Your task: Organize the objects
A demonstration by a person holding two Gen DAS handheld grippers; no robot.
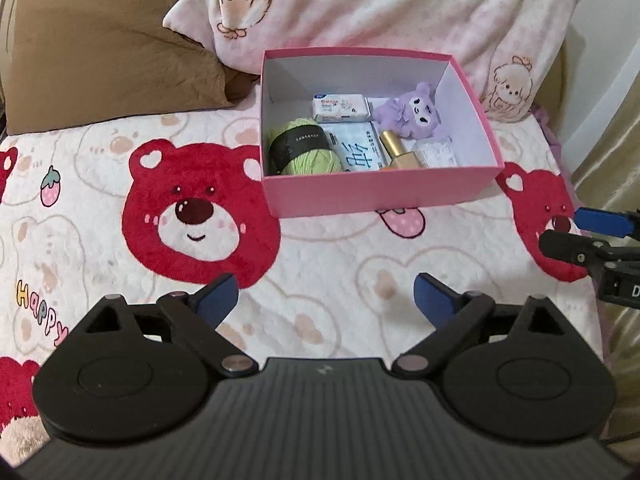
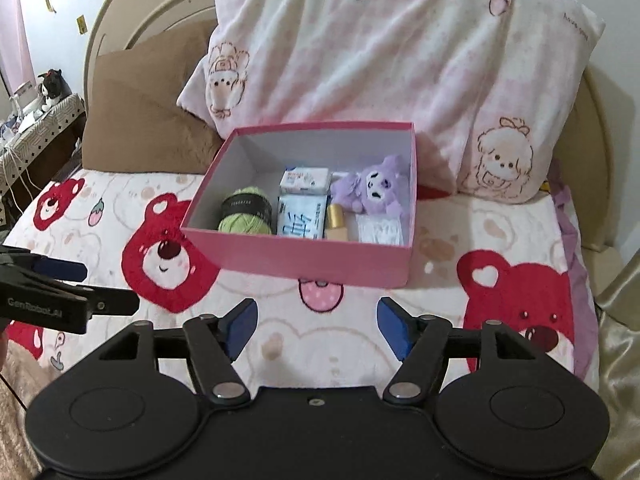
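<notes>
Pink box (image 1: pixel 380 194) beyond both empty, spread left hand-held gripper (image 1: pixel 326 300), right hand-held gripper (image 2: pixel 316 326)

A: Where does the box (image 1: pixel 380 194) sit?

B: On the blanket (image 1: pixel 328 264) spread over the bed, with a printed pillow (image 1: pixel 380 8) right behind it and a plain cushion (image 1: pixel 108 60) off to the back left.

A: And inside it?

B: The yarn ball (image 1: pixel 302 148) lies at the front left. To its right lies a flat packet (image 1: pixel 358 148), then a bottle (image 1: pixel 396 150), then a small wrapped pack (image 1: pixel 436 152) at the front right. Behind those, a tissue pack (image 1: pixel 340 107) lies towards the middle, with the plush toy (image 1: pixel 412 112) to its right.

A: The grippers?

B: Both hang over the blanket in front of the box, the left gripper (image 1: pixel 326 300) to the left of the right gripper (image 2: pixel 316 326), well apart from the box.
</notes>
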